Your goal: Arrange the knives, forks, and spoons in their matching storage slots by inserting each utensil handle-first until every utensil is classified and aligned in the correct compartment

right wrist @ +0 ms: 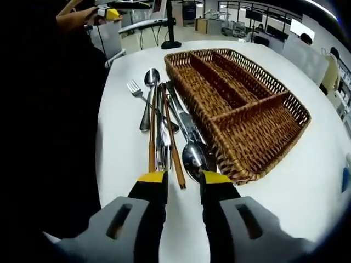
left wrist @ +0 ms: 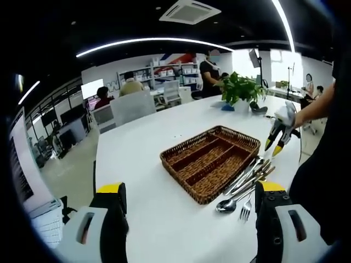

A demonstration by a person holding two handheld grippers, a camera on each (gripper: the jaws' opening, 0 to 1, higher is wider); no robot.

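Right gripper view: right gripper (right wrist: 182,181) jaws apart over cutlery pile (right wrist: 164,123), center frame.
Wicker tray (right wrist: 285,109) upper right; left gripper (left wrist: 189,200) spread wide.

Wicker tray (right wrist: 285,101), brown, rectangular, partitioned into long slots and a cross slot, all bare, on white table. Utensils (right wrist: 164,129) heaped just beside its long wall: spoons (right wrist: 194,156), fork (right wrist: 135,87), knives, several with wooden handles, lying roughly parallel to the tray (left wrist: 189,170).
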